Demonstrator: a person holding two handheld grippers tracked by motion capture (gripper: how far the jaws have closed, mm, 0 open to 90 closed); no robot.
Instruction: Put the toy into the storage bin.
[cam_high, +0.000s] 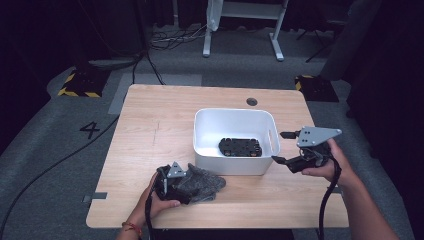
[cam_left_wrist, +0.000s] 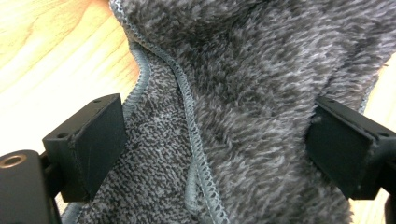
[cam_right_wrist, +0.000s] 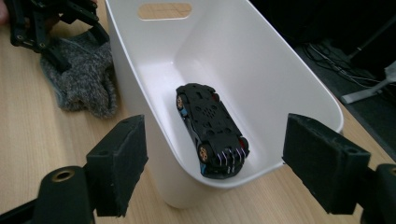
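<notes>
High view: toy car (cam_high: 240, 147) already in white bin (cam_high: 210, 150); right gripper (cam_high: 283, 147) spread, empty; left gripper (cam_high: 187, 187) spread around grey cloth (cam_high: 205, 182), near front edge, unbinned.

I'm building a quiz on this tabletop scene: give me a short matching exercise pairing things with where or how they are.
Things:
1. toy car
2. grey cloth
3. white bin
4. right claw

States:
A. open, holding nothing, beside the bin
B. lying upside down inside the bin
C. on the table in front of the bin
D. standing mid-table

Pairs: 1-B, 2-C, 3-D, 4-A
</notes>
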